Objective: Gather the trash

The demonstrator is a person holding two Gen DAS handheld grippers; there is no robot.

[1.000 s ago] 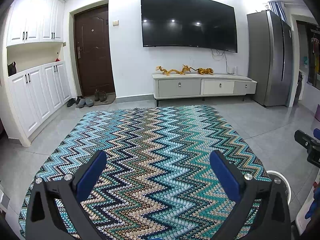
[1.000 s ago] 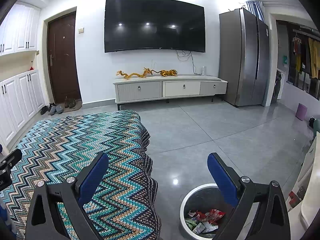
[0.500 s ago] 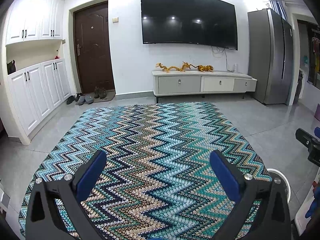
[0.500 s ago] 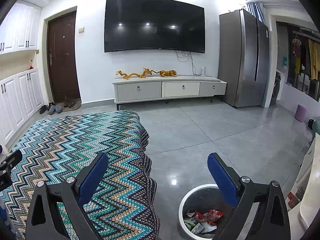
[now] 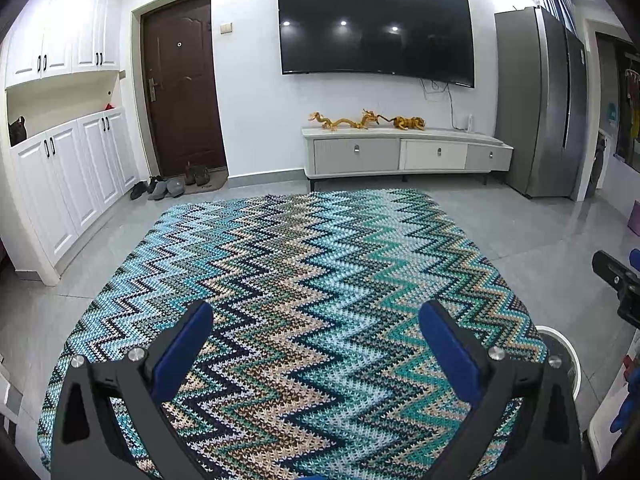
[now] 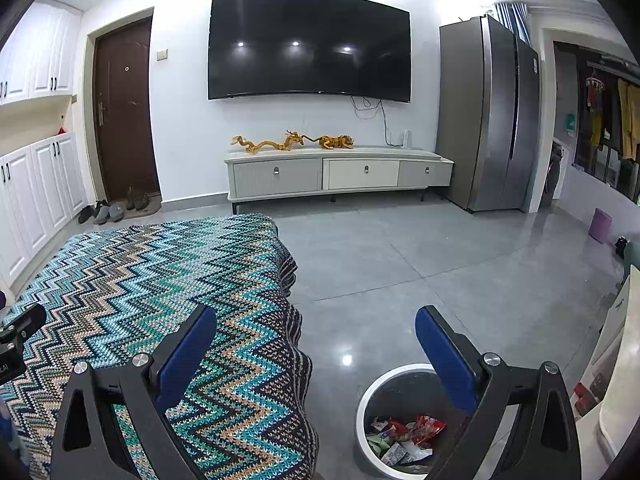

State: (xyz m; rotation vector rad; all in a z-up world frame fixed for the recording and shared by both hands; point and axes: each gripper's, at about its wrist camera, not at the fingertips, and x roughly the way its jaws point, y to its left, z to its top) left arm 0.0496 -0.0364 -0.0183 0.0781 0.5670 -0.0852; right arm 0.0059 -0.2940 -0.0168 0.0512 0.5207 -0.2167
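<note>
Bright, sharp, fisheye-warped, dark corners

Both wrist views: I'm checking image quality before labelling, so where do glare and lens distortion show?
Left wrist view: three ceiling lights reflect in the television; the white cabinets bow at the edge, and dark vignette fills the corners. Right wrist view: the same three spots sit on the television, a bright glint marks the grey floor tiles beside the trash bin, and the refrigerator leans inward.

Your white-rimmed bin [image 6: 362,408] stands upright on the floor under your right gripper [image 6: 316,332], holding crumpled wrappers [image 6: 404,436].
</note>
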